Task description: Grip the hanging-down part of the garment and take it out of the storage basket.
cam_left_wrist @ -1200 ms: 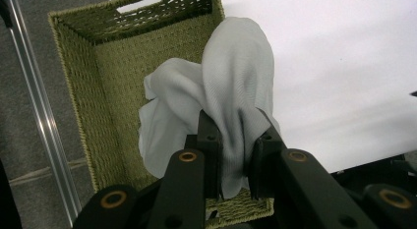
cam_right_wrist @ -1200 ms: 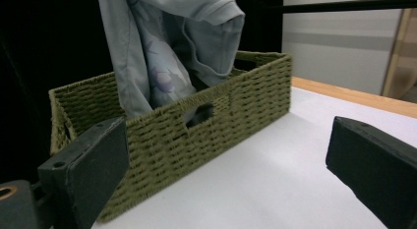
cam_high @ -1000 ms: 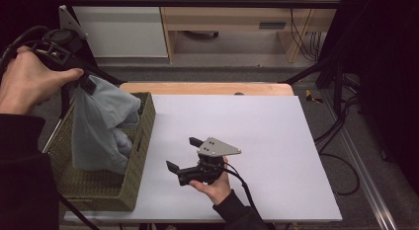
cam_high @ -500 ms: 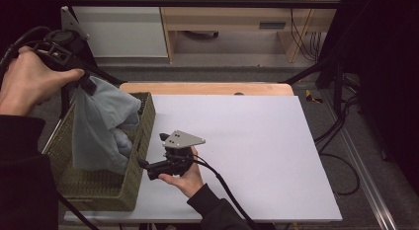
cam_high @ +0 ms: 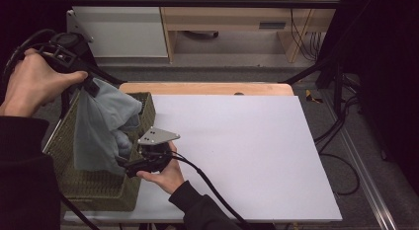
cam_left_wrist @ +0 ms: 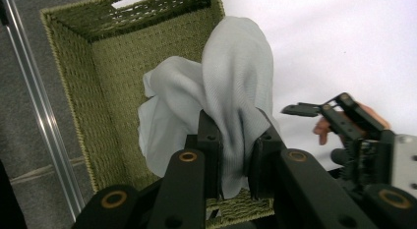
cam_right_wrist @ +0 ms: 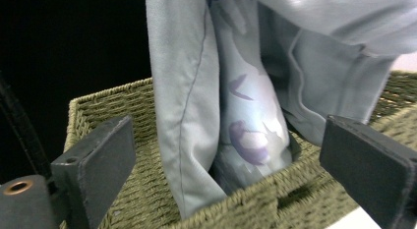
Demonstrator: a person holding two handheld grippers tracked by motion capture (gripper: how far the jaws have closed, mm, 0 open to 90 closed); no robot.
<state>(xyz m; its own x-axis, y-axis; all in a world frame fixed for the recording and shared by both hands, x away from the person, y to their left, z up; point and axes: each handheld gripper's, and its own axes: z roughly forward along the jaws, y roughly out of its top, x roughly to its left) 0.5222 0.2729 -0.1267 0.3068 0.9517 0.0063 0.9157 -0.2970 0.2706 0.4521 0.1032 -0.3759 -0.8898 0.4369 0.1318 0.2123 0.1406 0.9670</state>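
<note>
left gripper [cam_left_wrist: 231, 155] fingers are pinched on a pale blue cloth [cam_high: 101, 121], held raised, its lower part hanging into the green woven basket [cam_high: 99, 190] at the worktop's [cam_high: 237, 156] near left. right gripper [cam_right_wrist: 231, 155] fingers are spread wide at the basket's right rim, the cloth seen between them.

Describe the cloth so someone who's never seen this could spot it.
On the white table, a woven green basket sits at the left edge. The pale grey-blue cloth hangs out of it, pinched by the raised left gripper; it is the one soft, draped thing.
</note>
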